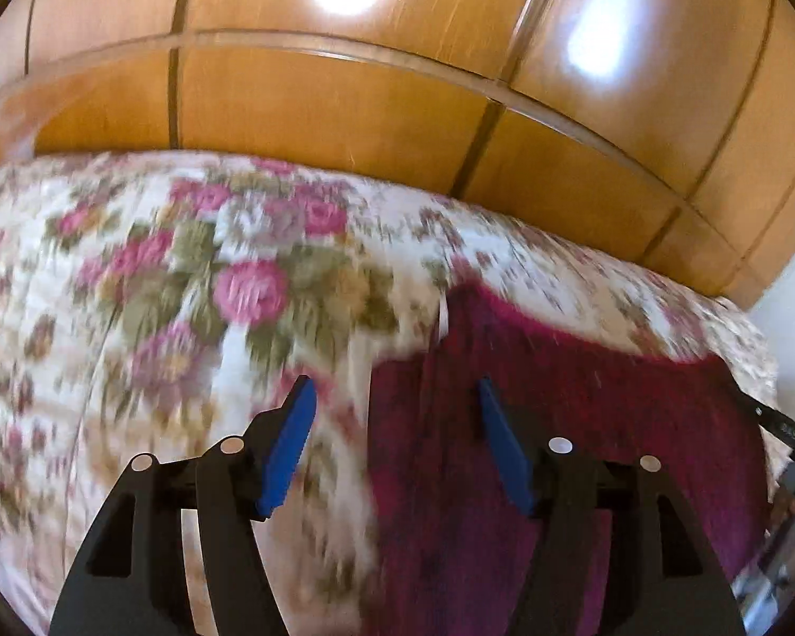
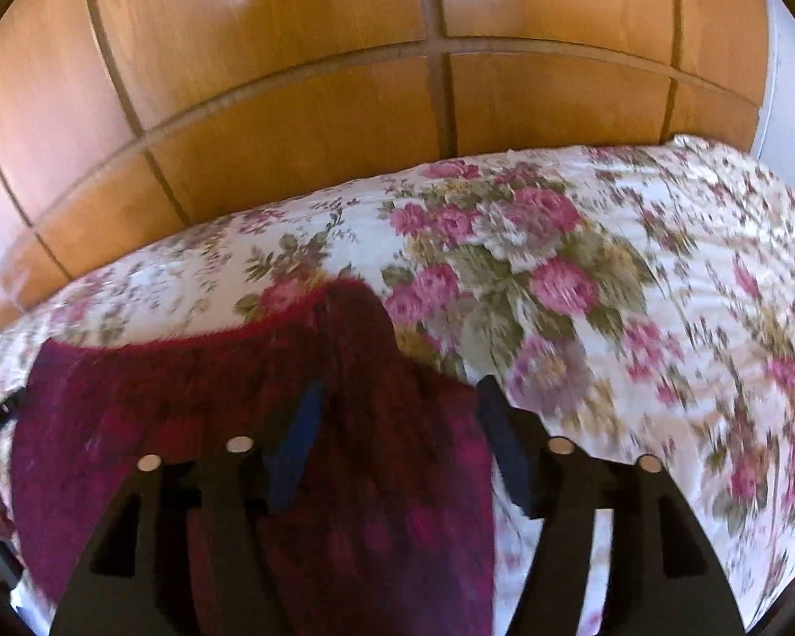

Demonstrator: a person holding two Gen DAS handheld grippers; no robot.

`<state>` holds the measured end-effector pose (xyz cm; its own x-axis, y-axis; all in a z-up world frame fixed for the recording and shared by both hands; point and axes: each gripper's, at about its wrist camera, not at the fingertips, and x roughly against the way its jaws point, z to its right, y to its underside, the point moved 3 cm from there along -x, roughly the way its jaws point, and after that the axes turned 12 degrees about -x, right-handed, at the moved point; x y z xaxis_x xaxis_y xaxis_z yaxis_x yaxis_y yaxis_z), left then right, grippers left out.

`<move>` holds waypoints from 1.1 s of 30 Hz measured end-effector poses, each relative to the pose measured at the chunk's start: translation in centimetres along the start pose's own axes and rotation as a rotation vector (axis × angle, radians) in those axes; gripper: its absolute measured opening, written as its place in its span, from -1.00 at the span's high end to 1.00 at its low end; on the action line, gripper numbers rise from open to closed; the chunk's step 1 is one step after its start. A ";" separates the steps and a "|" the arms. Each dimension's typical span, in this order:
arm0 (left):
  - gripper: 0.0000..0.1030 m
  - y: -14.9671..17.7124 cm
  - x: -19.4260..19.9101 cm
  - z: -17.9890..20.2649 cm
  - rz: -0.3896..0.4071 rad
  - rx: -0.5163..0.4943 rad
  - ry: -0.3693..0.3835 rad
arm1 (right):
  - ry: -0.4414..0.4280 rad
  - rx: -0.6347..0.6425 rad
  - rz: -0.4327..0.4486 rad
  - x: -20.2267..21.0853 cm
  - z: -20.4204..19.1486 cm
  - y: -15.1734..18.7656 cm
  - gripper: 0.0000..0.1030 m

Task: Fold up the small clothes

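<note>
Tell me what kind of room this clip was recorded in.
Most likely a bedroom: a white quilted bedspread with pink roses covers a bed, glossy wooden wardrobe doors stand behind it, and a fuzzy maroon knit garment lies on top.

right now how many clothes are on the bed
1: a dark red garment lying on the floral bedspread beneath both open grippers; others may lie outside view.

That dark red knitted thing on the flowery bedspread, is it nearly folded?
The dark red garment lies on the floral bedspread, possibly folded once; blur hides it. Nothing is in hand: the left claw and right claw are open above it. Further folds probably remain.
</note>
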<state>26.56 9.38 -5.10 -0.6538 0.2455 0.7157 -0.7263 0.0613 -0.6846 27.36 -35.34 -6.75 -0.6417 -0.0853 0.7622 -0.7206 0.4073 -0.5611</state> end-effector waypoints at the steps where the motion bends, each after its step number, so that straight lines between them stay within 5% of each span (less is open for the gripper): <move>1: -0.20 1.1 0.9 0.1 0.001 -0.005 0.020 | -0.023 -0.013 -0.010 0.8 0.6 0.7 -0.33; 6: -0.31 8.1 5.4 1.7 0.002 0.013 0.222 | -0.150 -0.088 -0.083 4.2 4.2 6.0 -0.59; 11: -0.33 13.5 6.6 3.6 -0.037 0.083 0.331 | -0.171 -0.140 -0.130 5.6 6.1 11.5 -0.58; 15: 0.33 14.3 5.9 4.5 -0.055 0.102 0.350 | -0.185 -0.151 -0.123 6.0 6.0 13.0 0.14; 18: 0.55 13.4 6.2 4.2 -0.054 0.111 0.367 | -0.192 -0.144 -0.100 7.2 5.8 12.7 0.53; 25: 0.64 13.4 10.4 3.1 -0.027 0.082 0.376 | -0.243 -0.116 -0.089 11.6 5.4 13.3 0.61; 33: 0.58 18.7 14.6 4.3 -0.113 0.043 0.357 | -0.206 -0.114 -0.202 14.6 7.4 18.8 0.62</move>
<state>2.53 9.97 -6.82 -0.4599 0.5615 0.6879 -0.8027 0.0684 -0.5925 2.44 -35.67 -8.56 -0.5369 -0.3528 0.7663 -0.8123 0.4616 -0.3565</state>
